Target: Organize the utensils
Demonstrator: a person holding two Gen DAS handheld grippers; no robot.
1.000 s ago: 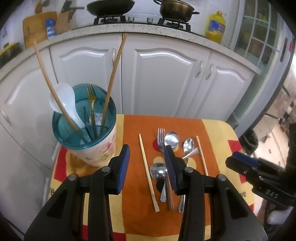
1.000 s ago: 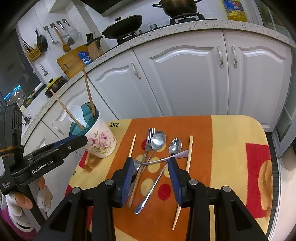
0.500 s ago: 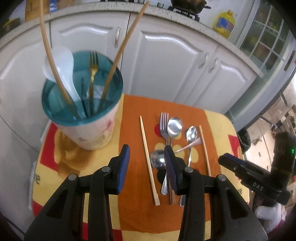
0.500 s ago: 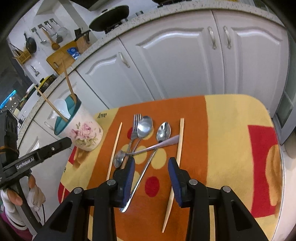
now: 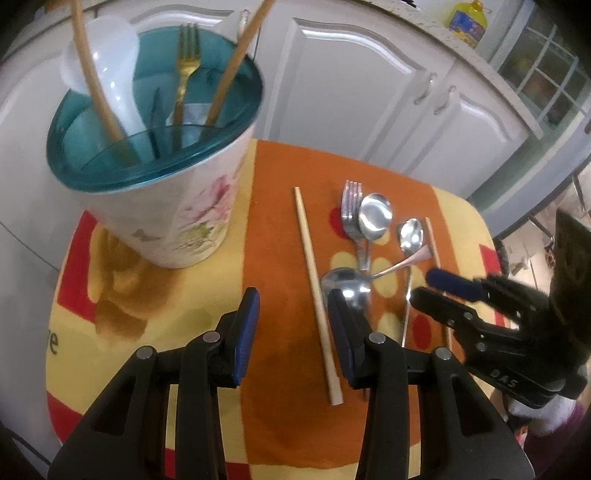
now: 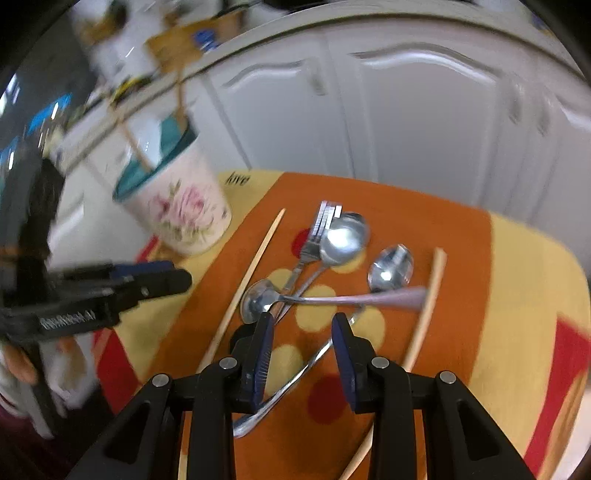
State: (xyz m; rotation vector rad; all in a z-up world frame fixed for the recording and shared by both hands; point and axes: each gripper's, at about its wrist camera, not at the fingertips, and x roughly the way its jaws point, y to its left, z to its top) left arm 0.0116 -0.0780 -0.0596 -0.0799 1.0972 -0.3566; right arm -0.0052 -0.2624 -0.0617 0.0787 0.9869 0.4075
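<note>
A floral utensil holder (image 5: 173, 206) with a teal rim stands at the table's left and holds a gold fork, a white spoon and two long chopsticks. On the orange cloth lie a fork (image 5: 351, 206), three spoons (image 5: 375, 218) and two chopsticks (image 5: 314, 280). My left gripper (image 5: 291, 325) is open and empty, low over the near chopstick and the crosswise spoon (image 5: 345, 282). My right gripper (image 6: 301, 350) is open and empty, just above the crosswise spoon's handle (image 6: 354, 297) and the long spoon (image 6: 391, 264). Each gripper shows in the other's view.
White cabinet doors (image 5: 354, 92) rise behind the table. The table's yellow and red cloth edge (image 6: 546, 295) curves at the right. A yellow oil bottle (image 5: 467, 22) stands on the counter.
Both grippers have come down and forward toward the utensils. The right gripper now sits close over the spoons; its view is blurred by motion. The utensils have not moved.
</note>
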